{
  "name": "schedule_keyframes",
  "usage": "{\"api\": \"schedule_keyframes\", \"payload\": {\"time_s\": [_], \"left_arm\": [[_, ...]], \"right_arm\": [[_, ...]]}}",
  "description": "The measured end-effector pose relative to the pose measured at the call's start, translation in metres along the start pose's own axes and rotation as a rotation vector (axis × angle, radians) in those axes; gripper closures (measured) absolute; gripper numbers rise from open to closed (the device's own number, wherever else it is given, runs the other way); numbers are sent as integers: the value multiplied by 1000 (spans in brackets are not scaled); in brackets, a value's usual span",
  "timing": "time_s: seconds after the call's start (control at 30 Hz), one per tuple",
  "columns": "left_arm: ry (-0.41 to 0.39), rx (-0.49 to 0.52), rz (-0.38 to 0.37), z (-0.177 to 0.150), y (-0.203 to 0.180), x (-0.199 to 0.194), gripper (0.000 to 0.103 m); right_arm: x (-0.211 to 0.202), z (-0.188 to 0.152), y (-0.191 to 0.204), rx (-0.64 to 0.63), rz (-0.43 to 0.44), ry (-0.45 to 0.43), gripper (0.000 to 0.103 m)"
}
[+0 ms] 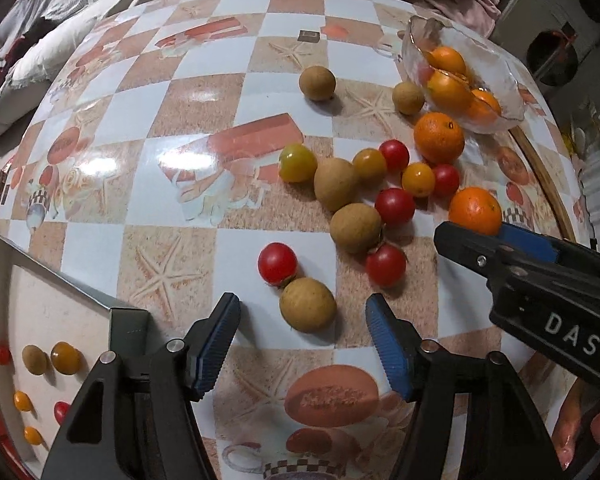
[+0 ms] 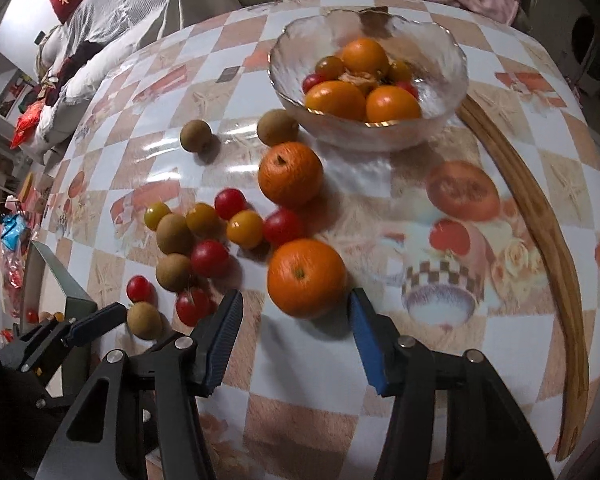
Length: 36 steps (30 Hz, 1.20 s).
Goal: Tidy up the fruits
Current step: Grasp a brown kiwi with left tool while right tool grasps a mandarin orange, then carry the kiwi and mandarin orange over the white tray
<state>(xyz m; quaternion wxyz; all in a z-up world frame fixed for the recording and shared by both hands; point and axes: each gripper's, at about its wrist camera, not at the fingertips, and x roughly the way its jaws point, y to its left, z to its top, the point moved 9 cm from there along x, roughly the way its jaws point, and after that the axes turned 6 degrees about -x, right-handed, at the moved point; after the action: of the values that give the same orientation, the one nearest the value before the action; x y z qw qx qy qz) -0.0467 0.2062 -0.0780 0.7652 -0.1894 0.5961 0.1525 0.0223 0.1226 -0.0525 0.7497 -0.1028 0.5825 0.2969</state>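
Fruit lies scattered across the checkered table (image 1: pixel 100 184), and I'm working two picks at once. My left gripper (image 1: pixel 302 344) hangs with its jaws apart around a brown longan (image 1: pixel 308 310), the pads clear of it on both sides; my right gripper (image 2: pixel 296 338) straddles the near orange (image 2: pixel 306 278), its right pad at the skin, not clamped. I'd settle each lower until the pads sit at the widest girth, then close gently. Keep clear of the red tomato (image 1: pixel 277 263) touching the longan. The tray (image 1: pixel 60 340) and glass bowl (image 2: pixel 440 120) wait at either side.
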Motion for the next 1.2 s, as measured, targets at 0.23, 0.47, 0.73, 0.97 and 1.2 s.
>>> {"api": "schedule_keyframes", "payload": {"time_s": [0.23, 0.47, 0.73, 0.97, 1.2], "left_arm": [[-10, 4, -10, 8, 1, -3, 74], [-30, -1, -69, 5, 6, -17, 74], [-53, 25, -98, -11, 12, -47, 74], [-60, 41, -102, -21, 27, -65, 74], [-87, 13, -104, -28, 58, -87, 74]], "right_arm": [[0, 2, 0, -2, -7, -7, 62], [-8, -5, 2, 11, 14, -17, 62], [-24, -22, 6, 19, 26, -17, 62], [-39, -28, 20, 12, 35, -27, 62], [-50, -29, 52, -27, 51, -37, 62]]}}
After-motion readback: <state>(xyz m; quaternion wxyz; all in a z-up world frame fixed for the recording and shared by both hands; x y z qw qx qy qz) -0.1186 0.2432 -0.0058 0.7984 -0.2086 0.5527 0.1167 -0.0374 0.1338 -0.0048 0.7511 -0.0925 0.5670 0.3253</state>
